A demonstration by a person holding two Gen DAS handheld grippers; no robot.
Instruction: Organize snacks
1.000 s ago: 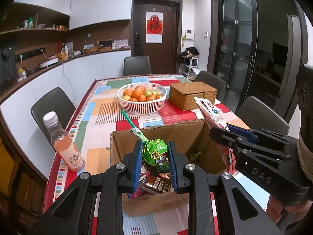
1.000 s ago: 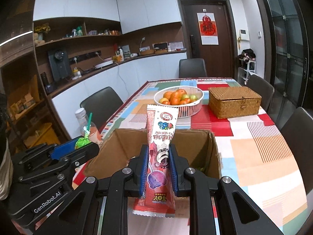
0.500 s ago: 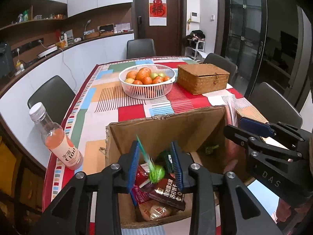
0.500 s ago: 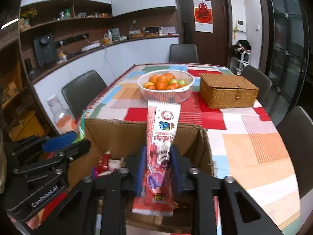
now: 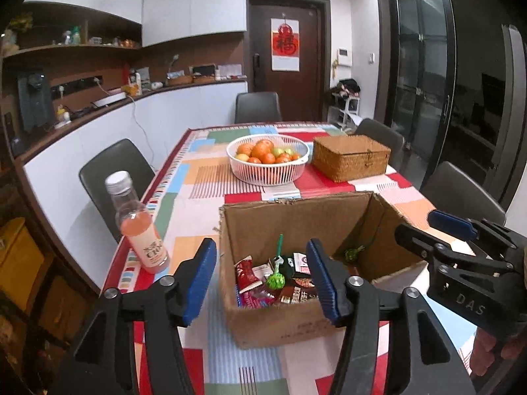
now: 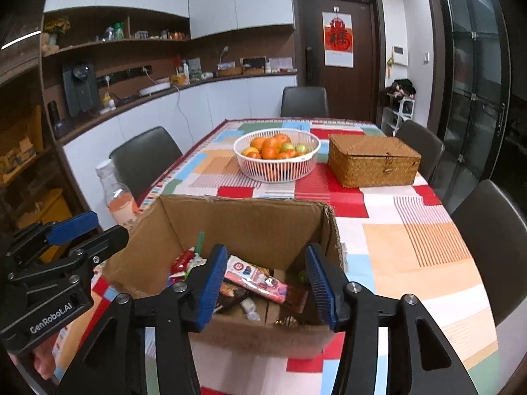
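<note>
Worktop (image 5: 405, 194) with patchwork cloth carried an open cardboard box (image 5: 290, 220) near its front edge. Behind it stood a white fruit basket (image 5: 268, 163) and a wicker box (image 5: 350, 157); a pink drink bottle (image 5: 140, 227) stood left of the box. Left hand-held gripper (image 5: 262, 281) was spread wide, empty. Right hand-held gripper (image 6: 265, 284) likewise gaped, empty. Pink snack packet (image 6: 255, 278) and green lollipop (image 5: 276, 276) lay inside the box.

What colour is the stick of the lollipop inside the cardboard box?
Green. The lollipop stands out most clearly in the left wrist view, its stick pointing up inside the cardboard box.
</note>
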